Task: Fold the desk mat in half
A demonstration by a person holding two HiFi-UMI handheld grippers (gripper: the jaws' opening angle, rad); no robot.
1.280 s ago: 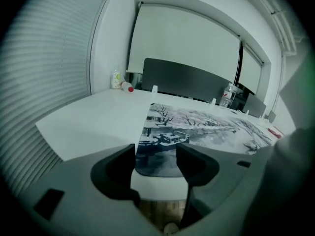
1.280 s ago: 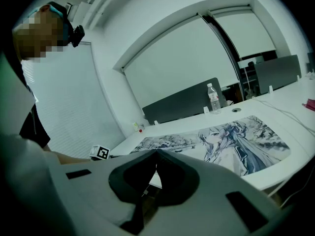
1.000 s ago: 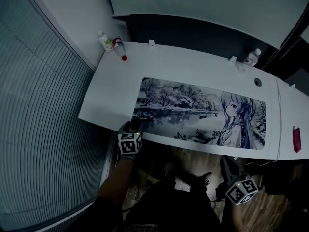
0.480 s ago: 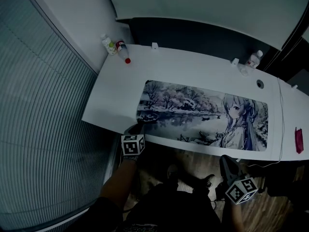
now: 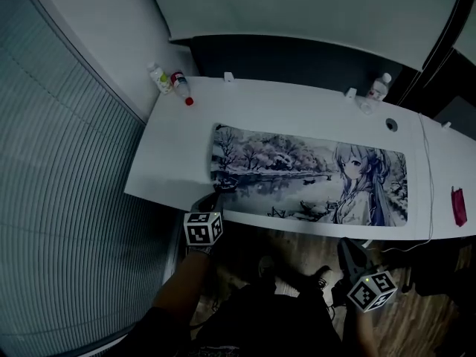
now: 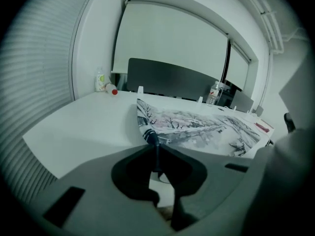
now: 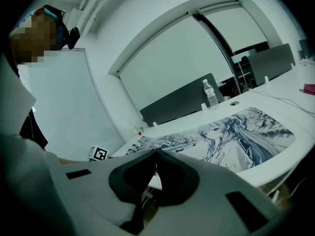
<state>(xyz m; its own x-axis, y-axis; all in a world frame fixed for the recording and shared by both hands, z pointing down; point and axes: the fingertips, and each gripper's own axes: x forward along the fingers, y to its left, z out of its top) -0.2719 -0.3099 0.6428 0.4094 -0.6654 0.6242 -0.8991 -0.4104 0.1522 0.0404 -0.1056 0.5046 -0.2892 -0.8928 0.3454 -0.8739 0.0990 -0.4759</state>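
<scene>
Nearest, the right gripper hangs below the table's front edge, by the person's lap. Its jaws are pressed together with nothing between them, and it seems to be waiting while the other hand begins.

Just beyond, the left gripper has just been closing its jaws. They now pinch the near-left corner of the desk mat. That corner curls up off the table while the rest of the mat lies flat. Taking a short-end corner makes sense, because that end has to travel over to the far right end to halve the mat.

The mat is a long, thin rectangle lying lengthwise along the table's front edge. It bends softly at the pinched corner, so it is probably limp cloth that will drape and not hold a crease. It is printed with a wintry lake, trees and a drawn long-haired figure.

The table is smooth, plain white and hard, with bare surface to the left of the mat.

At the far left corner stand two small plastic bottles, well apart from the mat. Another bottle stands at the far right. Behind them runs a dark flat panel.
</scene>
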